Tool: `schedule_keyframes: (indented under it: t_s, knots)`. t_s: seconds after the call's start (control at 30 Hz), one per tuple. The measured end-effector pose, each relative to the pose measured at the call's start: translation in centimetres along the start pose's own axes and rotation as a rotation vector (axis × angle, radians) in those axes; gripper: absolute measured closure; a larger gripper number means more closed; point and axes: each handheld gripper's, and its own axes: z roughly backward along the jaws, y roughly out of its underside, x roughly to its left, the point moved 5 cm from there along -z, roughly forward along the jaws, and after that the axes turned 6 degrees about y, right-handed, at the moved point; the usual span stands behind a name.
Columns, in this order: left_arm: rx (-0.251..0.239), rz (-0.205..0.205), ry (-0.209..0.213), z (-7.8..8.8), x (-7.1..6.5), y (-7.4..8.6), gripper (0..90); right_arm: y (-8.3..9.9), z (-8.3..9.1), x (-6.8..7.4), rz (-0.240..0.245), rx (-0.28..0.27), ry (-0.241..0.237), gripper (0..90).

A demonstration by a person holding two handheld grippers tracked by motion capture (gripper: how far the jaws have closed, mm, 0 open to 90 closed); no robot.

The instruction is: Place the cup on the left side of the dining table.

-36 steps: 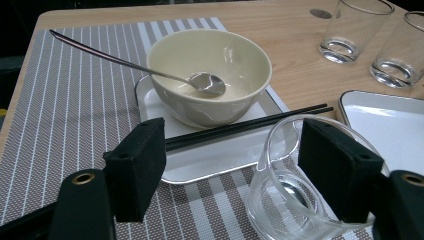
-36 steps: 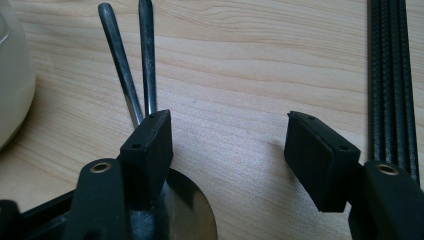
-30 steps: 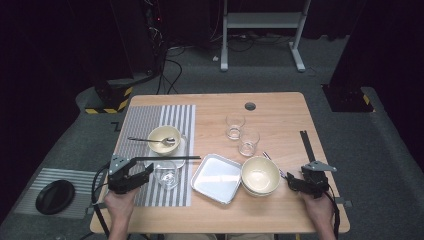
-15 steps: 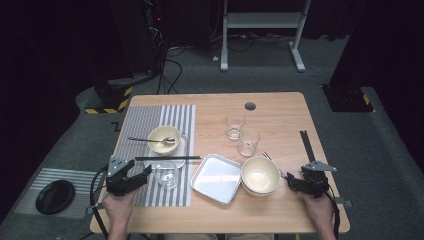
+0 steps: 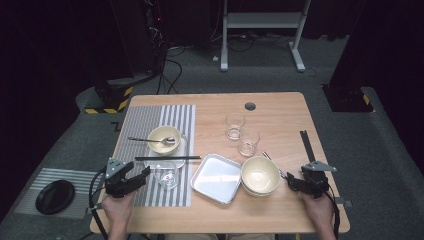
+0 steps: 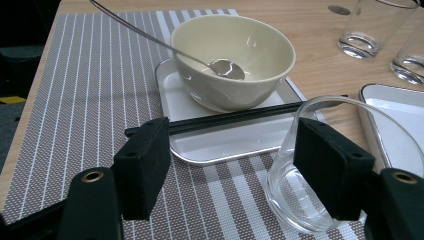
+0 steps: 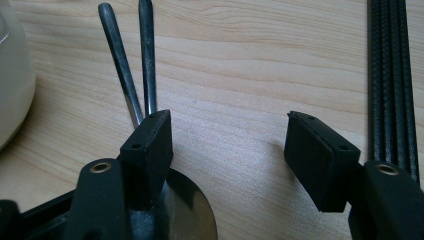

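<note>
Left claw (image 5: 141, 173) hovers open over striped placemat (image 5: 150, 117) on wooden table (image 5: 280, 107).

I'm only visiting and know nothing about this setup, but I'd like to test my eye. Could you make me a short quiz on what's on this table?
1. True or false: the spoon rests in the bowl on the striped mat.
2. What lies across the small tray in front of that bowl? A) chopsticks B) a fork C) a napkin
3. Is the left gripper open or shut, and which thing stands by one of its jaws?

Key:
1. True.
2. A, the chopsticks.
3. Open. A glass stands on the mat by one jaw, not gripped.
</note>
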Motion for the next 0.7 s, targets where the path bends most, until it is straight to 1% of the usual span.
schedule_keyframes:
  t_s: [0.03,0.07,0.13,0.17,0.2,0.33,0.47,0.5,0.53,0.6,0.63,0.7]
  knots:
    - [-0.003,-0.001,0.001,0.0,0.1,0.1,31.5,0.0,0.0,0.0,-0.001,0.0,0.0,35.9]
    - [0.002,-0.008,0.003,0.0,0.2,0.2,31.5,0.0,0.0,0.0,0.0,0.0,0.0,35.9]
    - [0.008,-0.011,0.0,0.0,0.3,0.4,31.8,0.0,0.0,0.0,0.0,0.0,0.0,35.9]
    - [0.007,0.003,-0.008,-0.1,0.3,0.6,31.8,0.0,0.0,0.0,-0.001,0.0,0.0,35.9]
    - [0.007,0.005,-0.008,0.0,0.3,0.7,31.9,0.0,0.0,0.0,-0.001,0.0,0.0,35.9]
    - [0.0,0.003,-0.015,-0.1,0.4,0.9,32.5,0.0,0.0,0.0,0.0,0.0,0.0,35.8]
    - [0.002,0.004,-0.014,-0.4,0.3,1.2,32.7,0.0,0.0,0.0,-0.001,0.0,0.0,35.8]
    - [0.011,0.002,-0.015,-0.4,0.3,1.3,32.8,0.0,0.0,0.0,-0.001,0.0,0.0,35.8]
    - [0.006,0.01,-0.013,-0.4,0.3,1.4,32.8,0.0,0.0,0.0,-0.001,0.0,0.0,35.8]
    - [0.006,0.003,-0.016,-0.5,0.4,1.5,32.9,0.0,0.0,0.0,-0.001,0.0,0.0,35.8]
    - [0.017,0.012,-0.014,-0.5,0.4,1.7,32.9,0.0,0.0,0.0,-0.001,0.0,0.0,35.8]
    - [0.015,0.018,-0.014,-0.6,0.3,1.8,33.0,0.0,0.0,0.0,0.0,0.0,0.0,35.8]
